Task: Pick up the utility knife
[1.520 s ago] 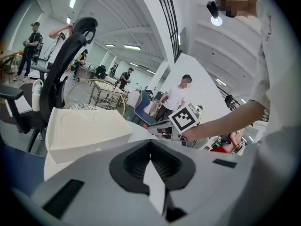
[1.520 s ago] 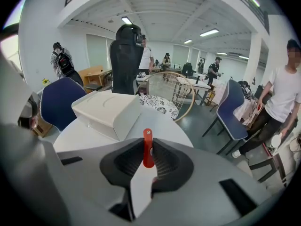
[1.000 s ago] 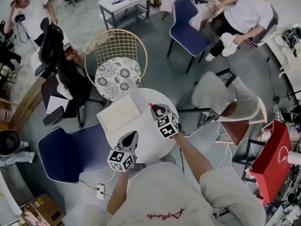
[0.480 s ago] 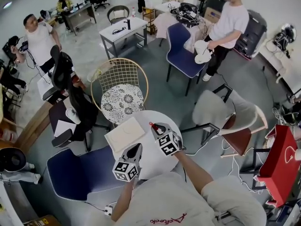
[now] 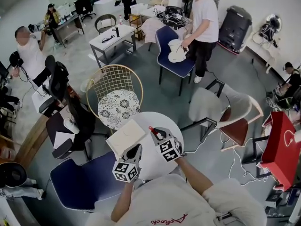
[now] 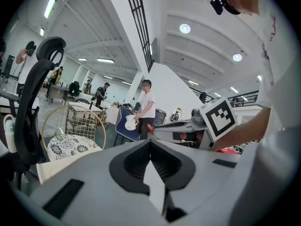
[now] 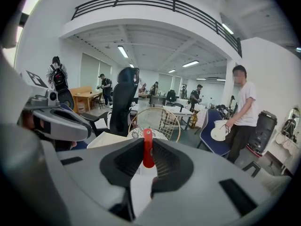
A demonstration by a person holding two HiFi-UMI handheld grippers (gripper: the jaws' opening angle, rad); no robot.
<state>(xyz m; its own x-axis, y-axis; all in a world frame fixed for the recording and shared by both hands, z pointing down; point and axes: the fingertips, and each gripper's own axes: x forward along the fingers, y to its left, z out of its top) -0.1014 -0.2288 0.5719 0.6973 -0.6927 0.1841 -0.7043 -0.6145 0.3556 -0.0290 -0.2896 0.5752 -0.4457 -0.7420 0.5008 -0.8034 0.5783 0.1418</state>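
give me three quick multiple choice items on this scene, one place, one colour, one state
1. The cream board lies on: A the round white table; B the floor; C a shelf.
2. The visible end of the utility knife is: A yellow; B red; C blue.
3. The right tongs are: A open and empty; B out of view; C shut on the utility knife.
Answers: 1 A, the head view shows it flat on the tabletop; 2 B, red shows in both views; 3 C, the right gripper view shows the knife clamped between them.
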